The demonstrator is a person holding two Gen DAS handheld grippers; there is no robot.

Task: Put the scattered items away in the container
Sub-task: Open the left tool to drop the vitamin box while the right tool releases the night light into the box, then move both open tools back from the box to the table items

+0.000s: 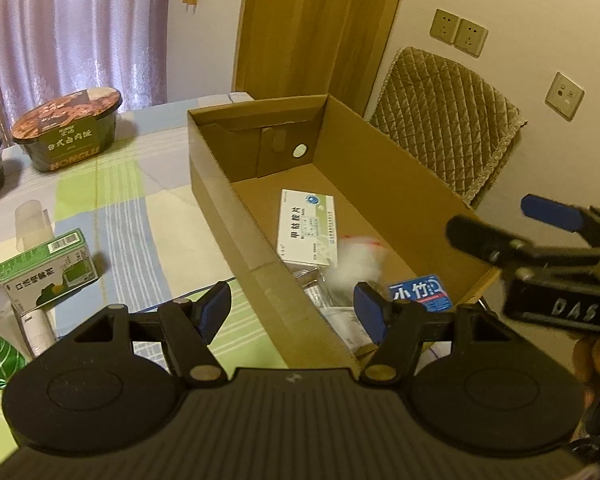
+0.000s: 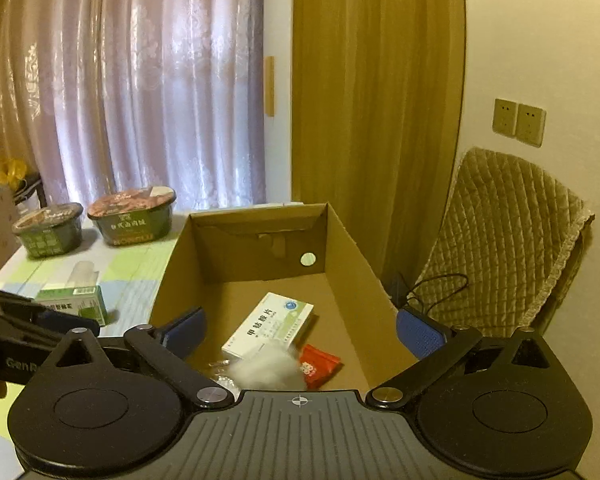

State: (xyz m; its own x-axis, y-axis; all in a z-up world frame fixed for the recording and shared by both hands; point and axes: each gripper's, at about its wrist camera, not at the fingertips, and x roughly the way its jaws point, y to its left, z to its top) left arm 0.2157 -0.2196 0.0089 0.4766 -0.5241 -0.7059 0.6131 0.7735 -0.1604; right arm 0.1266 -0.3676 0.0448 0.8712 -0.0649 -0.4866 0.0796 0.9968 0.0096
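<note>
Left gripper (image 1: 292, 312): jaws wide apart and empty, straddling the near left wall of the cardboard box (image 1: 220, 184); blue pads on both fingers.
Right gripper (image 2: 300, 334): jaws spread wide, nothing between them, poised above the near end of the box; from the left wrist view its body shows raised letters "DAS".
Box contents, near: one blue packet (image 1: 422, 298) printed "小竹", one blurred white fluffy thing (image 2: 266, 368) in the gap between the right jaws, one red sachet (image 2: 318, 364) just beside it, and some clear wrappers, unreadable.
Box contents, farther: one white medicine carton (image 1: 308, 226) with Chinese lettering, lying flat mid-floor, beyond both pairs of jaws.
Table (image 1: 140, 184), left of the box: one green and white carton (image 1: 50, 272) with a barcode, outside the box, well left of the left jaws; one translucent cup (image 1: 32, 220) behind it.
Table, far: two dark green instant-meal bowls (image 2: 132, 218) (image 2: 48, 230); the nearer reads "HONGLU".
Beyond: one quilted chair (image 2: 512, 240), two wall sockets (image 2: 518, 120), curtains (image 2: 140, 80).
</note>
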